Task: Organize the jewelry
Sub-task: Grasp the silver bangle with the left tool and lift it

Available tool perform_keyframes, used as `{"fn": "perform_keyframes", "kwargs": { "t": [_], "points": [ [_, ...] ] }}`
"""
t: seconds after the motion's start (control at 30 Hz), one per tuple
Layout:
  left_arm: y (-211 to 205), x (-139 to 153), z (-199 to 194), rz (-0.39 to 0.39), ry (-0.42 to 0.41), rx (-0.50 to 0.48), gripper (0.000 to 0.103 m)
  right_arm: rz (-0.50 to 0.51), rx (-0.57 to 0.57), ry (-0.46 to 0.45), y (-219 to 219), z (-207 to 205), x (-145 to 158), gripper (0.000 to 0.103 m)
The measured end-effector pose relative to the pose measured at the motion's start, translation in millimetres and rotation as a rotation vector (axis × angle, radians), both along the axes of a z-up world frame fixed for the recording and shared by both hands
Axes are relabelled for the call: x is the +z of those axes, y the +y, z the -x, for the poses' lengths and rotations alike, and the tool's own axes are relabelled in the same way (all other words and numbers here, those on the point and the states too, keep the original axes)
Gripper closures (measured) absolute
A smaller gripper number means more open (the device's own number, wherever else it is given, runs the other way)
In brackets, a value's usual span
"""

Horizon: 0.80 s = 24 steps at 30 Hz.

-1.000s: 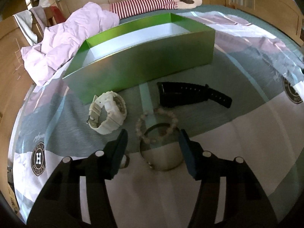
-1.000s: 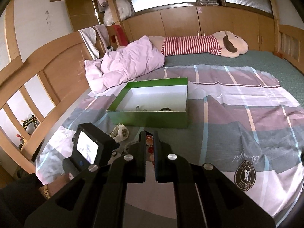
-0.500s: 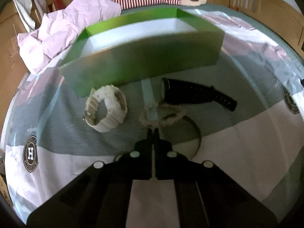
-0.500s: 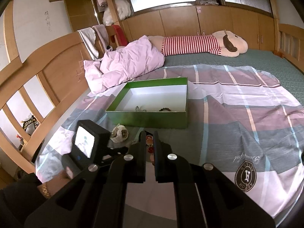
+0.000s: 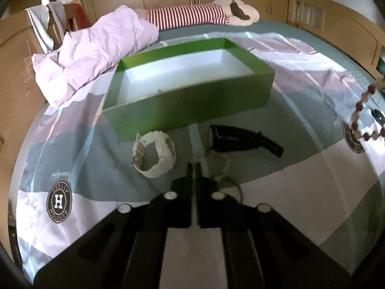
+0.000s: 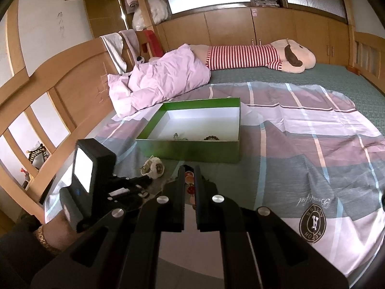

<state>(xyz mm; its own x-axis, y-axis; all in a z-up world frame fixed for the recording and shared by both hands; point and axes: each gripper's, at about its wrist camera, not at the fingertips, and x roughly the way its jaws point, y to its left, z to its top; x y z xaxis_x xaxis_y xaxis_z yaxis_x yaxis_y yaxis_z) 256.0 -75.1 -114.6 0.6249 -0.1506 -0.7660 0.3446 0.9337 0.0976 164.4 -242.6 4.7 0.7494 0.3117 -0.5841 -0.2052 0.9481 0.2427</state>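
Just to the right of the fingertips of the left gripper (image 5: 194,166) a pale bead bracelet (image 5: 217,160) lies on the bed sheet (image 5: 300,192), with a thin bangle (image 5: 237,186) beside it. This gripper points steeply down at the sheet. Its fingers have just been opening and stand only a slit apart; I see nothing between them. To the left of the fingers is a white watch (image 5: 155,155). Ahead and to the right is a black watch (image 5: 240,139), and beyond both stands the green box (image 5: 187,110).

The right gripper (image 6: 189,168) is tilted less steeply and points towards the box. Its fingers are clamped on a red bead bracelet (image 6: 189,180).

From the left wrist view the red beads hang free in the air at the far right edge, which the right wrist view hides behind its own fingers. The right wrist view shows the floor of the box: a dark bead bracelet (image 6: 213,138) and a small tangled piece (image 6: 179,136) lie near the front wall. It shows also the person's left hand (image 6: 55,226), with a gold band at the wrist, holding the left gripper low over the sheet.
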Motion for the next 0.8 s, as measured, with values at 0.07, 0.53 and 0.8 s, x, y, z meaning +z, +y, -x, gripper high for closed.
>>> {"fn": "perform_keyframes", "kwargs": {
  "t": [0.07, 0.53, 0.8],
  "points": [
    [-2.4, -1.7, 3.3, -0.012, -0.019, 0.010, 0.036, 0.004, 0.004, 0.002, 1.5, -0.4, -1.1, 0.096],
    [-28.6, -41.0, 12.6, -0.088, 0.146, -0.050, 0.065, 0.003, 0.007, 0.013, 2.1, -4.0, -2.3, 0.096],
    [-27.7, -48.5, 6.1, -0.018, 0.217, -0.021, 0.098, 0.013, 0.014, 0.017, 4.8, -4.8, -4.8, 0.096]
  ]
}}
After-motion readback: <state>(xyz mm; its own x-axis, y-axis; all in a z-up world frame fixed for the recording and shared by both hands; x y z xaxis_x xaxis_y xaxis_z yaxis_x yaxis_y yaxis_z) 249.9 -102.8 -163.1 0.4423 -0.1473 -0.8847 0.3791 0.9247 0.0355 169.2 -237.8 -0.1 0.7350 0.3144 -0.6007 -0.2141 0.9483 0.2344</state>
